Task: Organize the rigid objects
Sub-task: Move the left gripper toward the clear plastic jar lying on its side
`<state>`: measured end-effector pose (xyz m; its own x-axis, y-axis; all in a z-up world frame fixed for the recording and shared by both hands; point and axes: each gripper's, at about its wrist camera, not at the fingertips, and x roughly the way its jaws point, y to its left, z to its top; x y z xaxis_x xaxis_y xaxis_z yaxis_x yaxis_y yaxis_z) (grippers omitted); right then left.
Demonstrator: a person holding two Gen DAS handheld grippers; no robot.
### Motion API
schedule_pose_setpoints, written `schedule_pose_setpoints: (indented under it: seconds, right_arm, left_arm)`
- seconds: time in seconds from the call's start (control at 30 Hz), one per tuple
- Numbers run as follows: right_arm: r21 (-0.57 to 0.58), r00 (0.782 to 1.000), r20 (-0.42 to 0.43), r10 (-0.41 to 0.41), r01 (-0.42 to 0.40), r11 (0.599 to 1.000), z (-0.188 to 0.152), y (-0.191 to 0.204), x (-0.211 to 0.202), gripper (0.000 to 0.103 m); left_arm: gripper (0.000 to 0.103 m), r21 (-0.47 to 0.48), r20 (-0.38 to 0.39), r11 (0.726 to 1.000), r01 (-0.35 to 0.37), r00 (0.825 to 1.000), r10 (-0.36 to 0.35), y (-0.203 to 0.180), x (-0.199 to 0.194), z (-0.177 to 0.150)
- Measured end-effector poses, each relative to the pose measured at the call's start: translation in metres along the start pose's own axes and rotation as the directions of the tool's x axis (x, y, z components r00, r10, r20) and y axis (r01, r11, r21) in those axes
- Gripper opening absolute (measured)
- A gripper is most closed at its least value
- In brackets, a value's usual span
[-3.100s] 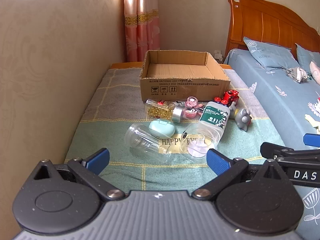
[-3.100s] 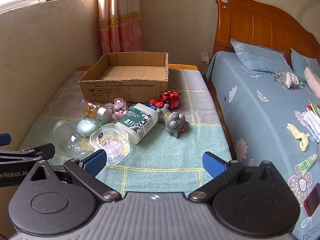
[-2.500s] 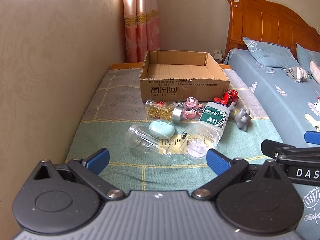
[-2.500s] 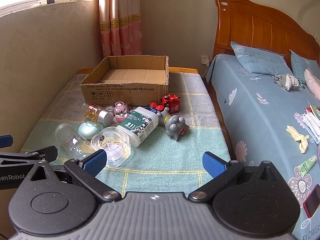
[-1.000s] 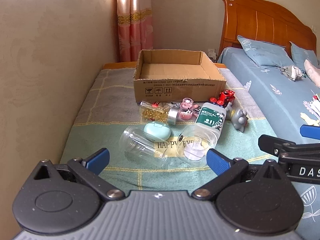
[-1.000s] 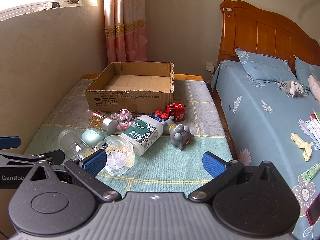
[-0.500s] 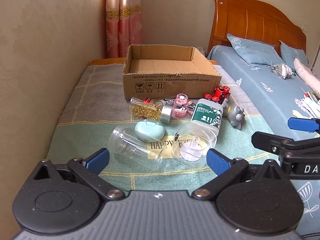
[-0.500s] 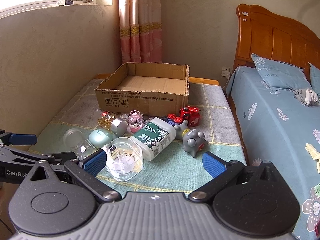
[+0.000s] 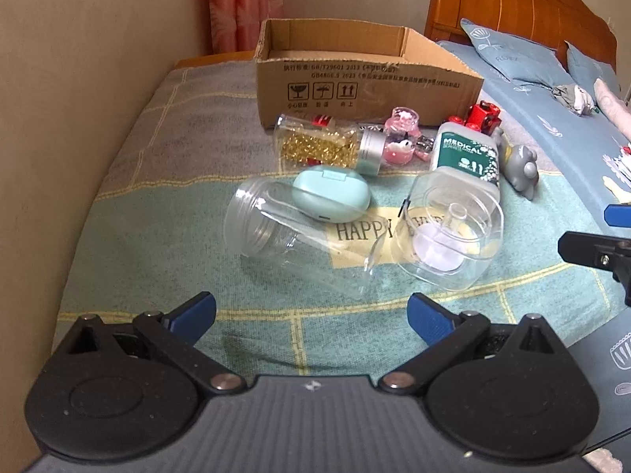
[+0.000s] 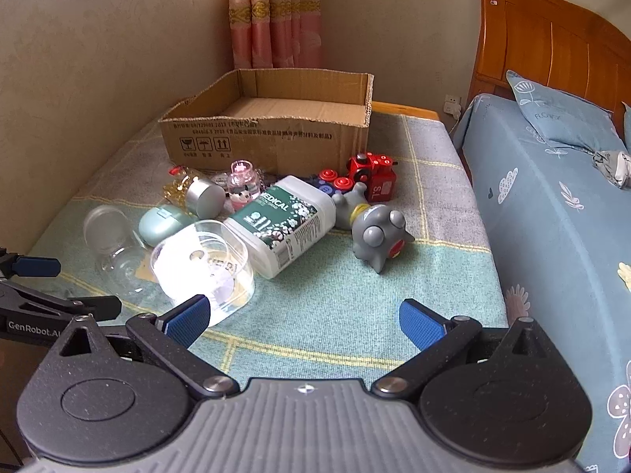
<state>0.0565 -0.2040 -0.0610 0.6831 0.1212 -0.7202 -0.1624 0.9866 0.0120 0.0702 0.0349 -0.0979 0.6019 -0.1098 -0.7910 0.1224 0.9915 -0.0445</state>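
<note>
An open cardboard box [image 9: 366, 75] [image 10: 272, 134] stands at the back of a cloth-covered bench. In front of it lie a clear jar [image 9: 292, 244], a mint case [image 9: 331, 195], a jar of gold beads [image 9: 327, 146], a pink figurine bottle [image 9: 402, 136], a white "MEDICAL" bottle [image 9: 467, 157] [image 10: 288, 222], a clear square container [image 9: 449, 236] [image 10: 201, 268], a grey toy [image 10: 376, 236] and a red toy train [image 10: 372, 175]. My left gripper [image 9: 311, 313] is open just short of the clear jar. My right gripper [image 10: 301, 321] is open, near the clear container.
A beige wall [image 9: 79, 79] runs along the bench's left side. A bed with a blue sheet [image 10: 560, 205] and wooden headboard [image 10: 552, 47] lies to the right. Pink curtains [image 10: 276, 15] hang behind the box. Bare cloth [image 10: 394, 295] lies in front of the grey toy.
Both grippers have moved forward and lower toward the pile, so the objects look larger. Both stay open and nothing has been picked up.
</note>
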Motion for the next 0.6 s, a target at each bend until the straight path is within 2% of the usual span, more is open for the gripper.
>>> schedule_pose_setpoints:
  seconds: [0.23, 0.3, 0.47, 0.6]
  right_arm:
    - [-0.032, 0.996, -0.078, 0.034, -0.037, 0.999, -0.009, 0.003, 0.031, 0.103]
    - [-0.052, 0.995, -0.091, 0.051, -0.055, 0.997, -0.012, 0.007, 0.037, 0.103]
    - [-0.108, 0.989, -0.116, 0.086, -0.099, 0.989, -0.016, 0.021, 0.051, 0.103]
    - [-0.156, 0.986, -0.121, 0.118, -0.136, 0.978, -0.019, 0.031, 0.057, 0.103]
  left_arm:
    - [0.102, 0.001, -0.046, 1.000, -0.003, 0.999, 0.003, 0.006, 0.020, -0.003]
    - [0.103, 0.035, -0.040, 0.999, -0.022, 0.999, 0.023, 0.004, 0.023, -0.003]
    - [0.103, 0.050, -0.041, 0.999, -0.007, 0.999, 0.009, 0.007, 0.022, -0.001]
    - [0.103, 0.068, -0.002, 0.998, 0.003, 1.000, -0.003, 0.009, 0.020, -0.006]
